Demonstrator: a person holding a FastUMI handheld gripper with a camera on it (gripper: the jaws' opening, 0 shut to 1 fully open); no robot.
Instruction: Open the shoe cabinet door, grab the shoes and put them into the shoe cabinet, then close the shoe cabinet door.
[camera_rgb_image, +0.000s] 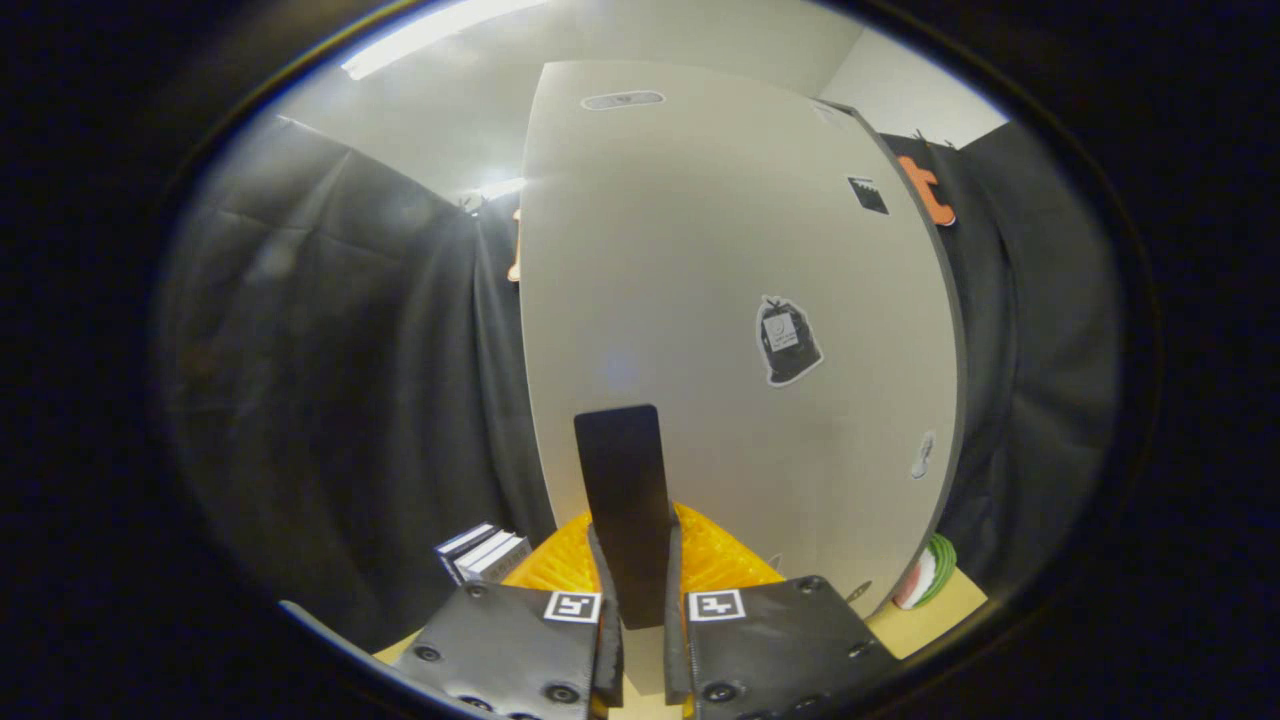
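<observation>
The shoe cabinet's white door (720, 250) stands upright right in front of me, with a few stickers on its face. A flat black handle (620, 470) sticks out from the door's lower part toward me. My gripper (637, 590) is shut on that handle, and both fingers (672, 585) press on its sides near its lower end. Whether the door is swung open or lies flush against the cabinet cannot be told from here.
Black cloth walls close in on both sides of the door. A small stack of box-like things (485, 550) sits low at the left of the fingers. A green, white and red object (930, 572) lies by the door's lower right corner on a tan surface (935, 620).
</observation>
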